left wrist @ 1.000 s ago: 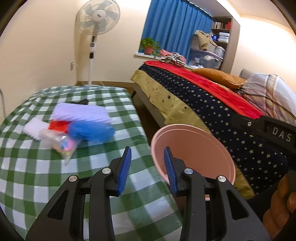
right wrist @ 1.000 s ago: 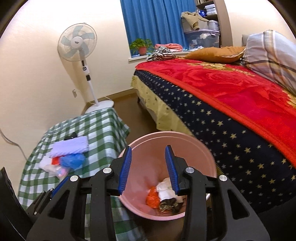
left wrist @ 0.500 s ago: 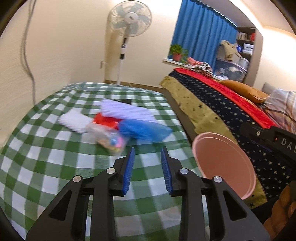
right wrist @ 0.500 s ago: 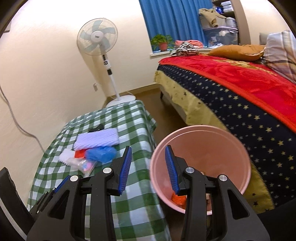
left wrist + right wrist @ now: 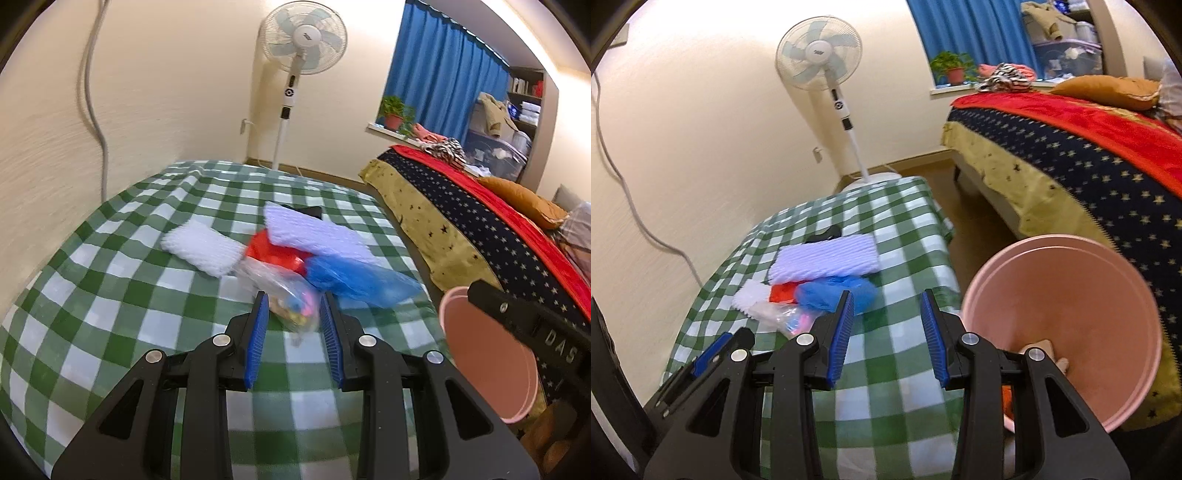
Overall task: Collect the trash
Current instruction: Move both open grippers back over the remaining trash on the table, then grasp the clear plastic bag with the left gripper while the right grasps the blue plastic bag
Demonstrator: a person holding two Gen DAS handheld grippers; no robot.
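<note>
A pile of trash lies on the green checked table [image 5: 110, 295]: a clear plastic bag [image 5: 284, 295] with coloured bits, a blue plastic bag [image 5: 362, 282], a red piece [image 5: 273, 251], a white foam sheet [image 5: 203, 247] and a larger lilac-white foam sheet [image 5: 314, 232]. My left gripper [image 5: 293, 314] is open, its tips on either side of the clear bag's near end. My right gripper [image 5: 886, 306] is open and empty above the table's right part, near the blue bag [image 5: 831, 291]. The pink bin [image 5: 1067, 325] stands right of the table with some trash inside.
A bed [image 5: 1089, 147] with a starred blanket runs along the right. A standing fan [image 5: 295, 74] is behind the table by the wall. A dark object [image 5: 823, 233] lies behind the foam sheet. A cable [image 5: 96, 110] hangs on the left wall.
Both grippers swung left from the bin toward the table. The left gripper moved forward and now straddles the clear bag. The right gripper's jaws have opened wider.
</note>
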